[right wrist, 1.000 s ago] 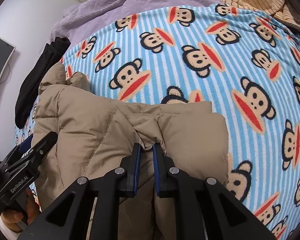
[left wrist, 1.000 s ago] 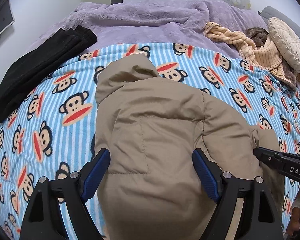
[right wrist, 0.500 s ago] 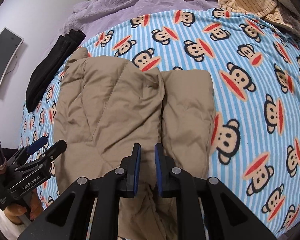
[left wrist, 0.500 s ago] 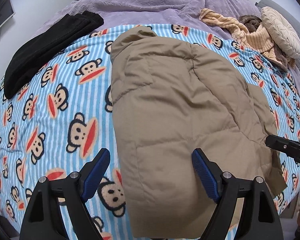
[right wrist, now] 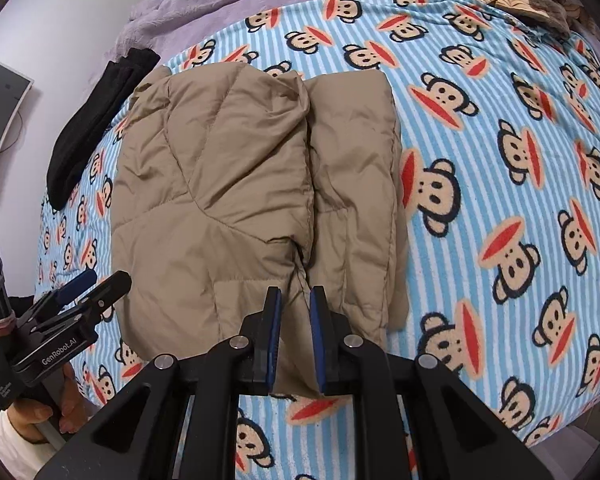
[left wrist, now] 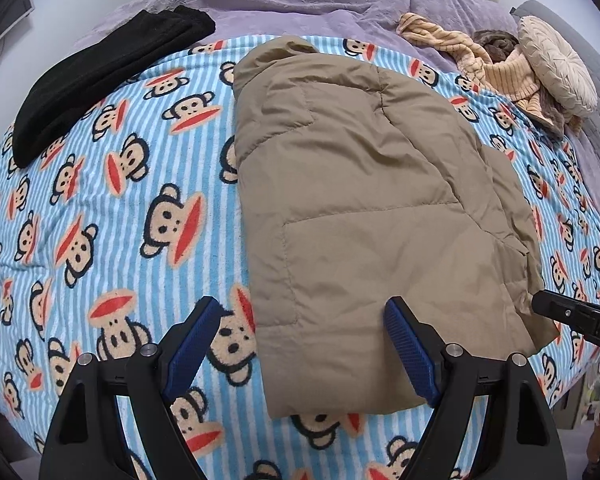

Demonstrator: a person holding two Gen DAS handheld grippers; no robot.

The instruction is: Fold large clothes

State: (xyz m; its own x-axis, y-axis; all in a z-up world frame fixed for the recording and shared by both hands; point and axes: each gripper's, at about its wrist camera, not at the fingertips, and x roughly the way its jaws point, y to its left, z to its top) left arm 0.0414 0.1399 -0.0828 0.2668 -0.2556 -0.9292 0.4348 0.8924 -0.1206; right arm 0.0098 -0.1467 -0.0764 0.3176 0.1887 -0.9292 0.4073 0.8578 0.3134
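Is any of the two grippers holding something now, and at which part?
The left gripper is open and holds nothing. The right gripper has its jaws nearly shut at the near hem of the tan jacket; whether they pinch it cannot be told.

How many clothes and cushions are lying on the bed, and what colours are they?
Tan puffy quilted jacket: 1
Black folded soft garment: 1
Cream-and-orange striped knit garment: 1
Brown fuzzy crumpled piece: 1
Round cream pleated cushion: 1
Total: 5
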